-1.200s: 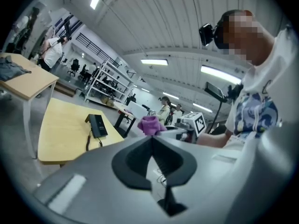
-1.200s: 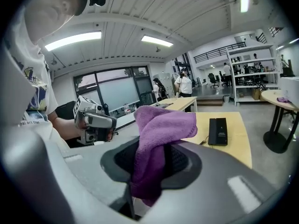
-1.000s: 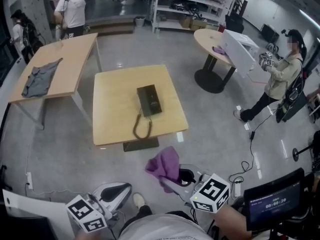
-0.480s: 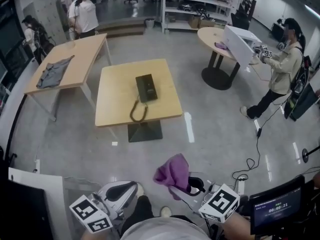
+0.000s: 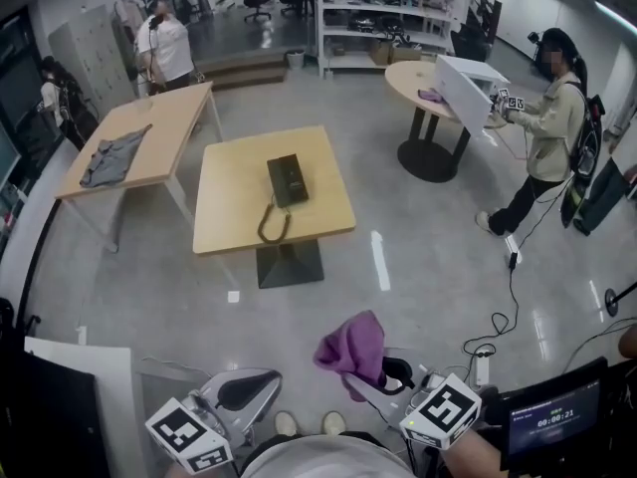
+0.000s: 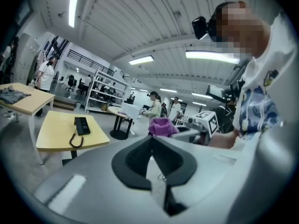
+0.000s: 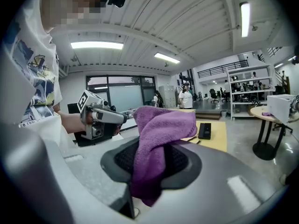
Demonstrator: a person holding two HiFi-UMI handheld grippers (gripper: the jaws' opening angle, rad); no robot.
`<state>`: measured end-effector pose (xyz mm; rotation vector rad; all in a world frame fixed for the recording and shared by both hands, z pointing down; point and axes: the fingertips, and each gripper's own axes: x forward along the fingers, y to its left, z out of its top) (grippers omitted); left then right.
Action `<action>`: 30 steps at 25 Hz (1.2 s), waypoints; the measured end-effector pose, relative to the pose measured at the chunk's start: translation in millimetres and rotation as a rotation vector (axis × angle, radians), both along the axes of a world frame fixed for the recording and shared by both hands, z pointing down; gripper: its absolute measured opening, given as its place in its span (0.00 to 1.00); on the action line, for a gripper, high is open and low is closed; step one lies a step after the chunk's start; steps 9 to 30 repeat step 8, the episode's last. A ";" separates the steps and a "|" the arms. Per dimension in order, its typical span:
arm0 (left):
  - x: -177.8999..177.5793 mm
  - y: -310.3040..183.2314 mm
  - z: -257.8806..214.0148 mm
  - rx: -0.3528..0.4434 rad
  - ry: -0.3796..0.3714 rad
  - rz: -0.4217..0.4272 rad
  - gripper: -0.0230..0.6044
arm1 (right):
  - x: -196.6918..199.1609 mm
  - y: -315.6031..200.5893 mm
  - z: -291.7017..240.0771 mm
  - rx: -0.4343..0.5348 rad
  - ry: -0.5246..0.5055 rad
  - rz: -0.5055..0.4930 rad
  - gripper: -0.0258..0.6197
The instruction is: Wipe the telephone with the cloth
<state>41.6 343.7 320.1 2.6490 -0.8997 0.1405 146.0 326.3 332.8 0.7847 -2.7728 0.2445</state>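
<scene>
The right tool [image 5: 364,366] was clamped on the purple cloth [image 5: 350,345], with one fold bunched above the jaws and a tail hanging below them. The left tool [image 5: 261,378] was pinched fully together, nothing in it, riding at 9 o'clock of the right one. The telephone [image 5: 287,179] lay flat near the middle of the square bench [image 5: 224,222], dead ahead at 12 o'clock and well apart from both tools. Its coiled cord [image 5: 272,225] trailed toward the near edge.

This looked like the approach, with no wiping yet. The best play, by the look of it, was to meet the near edge square-on and lay the bunched fold flat on the telephone. The empty left tool could pin the body so it wouldn't skate, keeping off the cord.

Open floor [image 5: 328,297] ran straight to the bench. The long bench [image 5: 164,118] at 10 o'clock, the round bench [image 5: 408,76] at 1 o'clock and a person [image 5: 549,118] at 2 o'clock all stood well off that line. A floor cable [image 5: 503,317] lay near the right side.
</scene>
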 end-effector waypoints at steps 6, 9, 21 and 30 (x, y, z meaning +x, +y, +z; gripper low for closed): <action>11.2 -1.7 -9.7 0.021 0.017 0.025 0.04 | 0.7 -3.0 -9.2 0.024 0.001 -0.004 0.22; 11.2 -0.1 -9.7 0.017 0.018 0.021 0.04 | -2.6 -2.5 -13.0 0.032 -0.003 -0.015 0.22; 11.2 -0.1 -9.7 0.017 0.018 0.021 0.04 | -2.6 -2.5 -13.0 0.032 -0.003 -0.015 0.22; 11.2 -0.1 -9.7 0.017 0.018 0.021 0.04 | -2.6 -2.5 -13.0 0.032 -0.003 -0.015 0.22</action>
